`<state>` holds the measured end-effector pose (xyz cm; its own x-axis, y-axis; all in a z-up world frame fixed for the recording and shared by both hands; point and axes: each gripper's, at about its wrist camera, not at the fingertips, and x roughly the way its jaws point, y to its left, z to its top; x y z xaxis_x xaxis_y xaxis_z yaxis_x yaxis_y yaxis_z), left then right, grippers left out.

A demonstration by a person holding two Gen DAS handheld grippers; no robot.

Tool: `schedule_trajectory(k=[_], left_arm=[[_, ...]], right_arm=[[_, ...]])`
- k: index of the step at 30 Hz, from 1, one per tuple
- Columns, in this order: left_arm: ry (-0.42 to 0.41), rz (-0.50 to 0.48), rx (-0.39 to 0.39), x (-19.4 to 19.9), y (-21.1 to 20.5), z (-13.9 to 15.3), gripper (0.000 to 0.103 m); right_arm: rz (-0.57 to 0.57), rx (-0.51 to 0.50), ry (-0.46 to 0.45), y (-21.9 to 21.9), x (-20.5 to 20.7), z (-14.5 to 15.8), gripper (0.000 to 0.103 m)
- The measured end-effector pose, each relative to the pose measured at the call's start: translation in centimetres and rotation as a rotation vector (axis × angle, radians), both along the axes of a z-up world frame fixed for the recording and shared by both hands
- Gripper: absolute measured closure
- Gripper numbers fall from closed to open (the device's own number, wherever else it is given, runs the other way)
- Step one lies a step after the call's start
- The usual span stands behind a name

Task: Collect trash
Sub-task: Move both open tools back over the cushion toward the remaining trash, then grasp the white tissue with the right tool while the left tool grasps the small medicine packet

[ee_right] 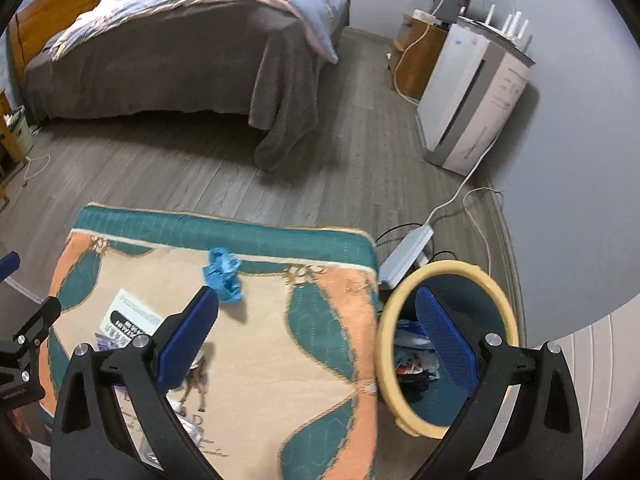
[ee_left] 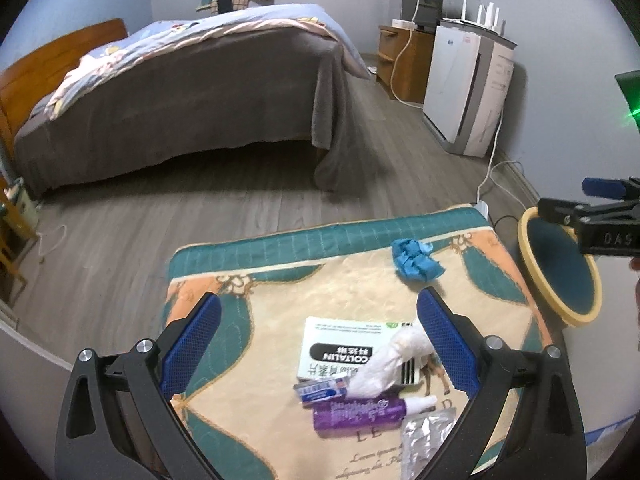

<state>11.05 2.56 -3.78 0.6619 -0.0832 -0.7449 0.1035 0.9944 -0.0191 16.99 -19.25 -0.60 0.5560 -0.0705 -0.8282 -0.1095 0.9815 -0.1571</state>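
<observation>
Left gripper (ee_left: pixel 318 338): black frame, blue textured pads, jaws wide apart and empty, above the near clutter on the tabletop.
Right gripper (ee_right: pixel 316 330): same build, jaws spread with nothing between them; one finger over the cloth, the other over the bin mouth.
Tabletop (ee_left: pixel 280 276): covered by a quilted cloth, cream centre, orange and teal leaf shapes, teal stitched border.
Foil pack (ee_left: pixel 424 436): crinkled silver, nearest the left camera, just beside the purple bottle.
Purple bottle (ee_left: pixel 356 416): cylinder lying on its side, white nozzle end.
Small blue-and-white tube (ee_left: pixel 322 390): flat, lying beside the bottle.
White crumpled tissue (ee_left: pixel 394 360): soft twisted wad, lying across the box.
Box (ee_left: pixel 340 346): flat white card carton with a black printed label.
Blue crumpled wad (ee_left: pixel 416 260): creased, lumpy, near the far edge of the cloth, well apart from the other trash.
Bin (ee_right: pixel 508 312): round, thick cream rim, teal inside, on the floor just beside the tabletop's right edge; wrappers lie in its bottom.
Floor (ee_right: pixel 200 176): grey wood-look planks.
Bed (ee_left: pixel 192 92): fuzzy grey-brown cover, pale blue quilt, wooden headboard.
</observation>
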Motion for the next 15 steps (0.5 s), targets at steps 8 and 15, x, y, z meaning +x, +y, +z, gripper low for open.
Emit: schedule_trajectory(k=[8, 15], left_arm=[[0.021, 0.026, 0.007, 0.2, 2.4, -0.9, 0.006], [0.054, 0.003, 0.062, 0.9, 2.7, -2.4, 0.006]], right_arm=[[-0.033, 0.078, 0.05, 1.5, 0.8, -2.1, 0.006], [-0.027, 0.114, 0.117, 2.1, 1.7, -4.7, 0.006]])
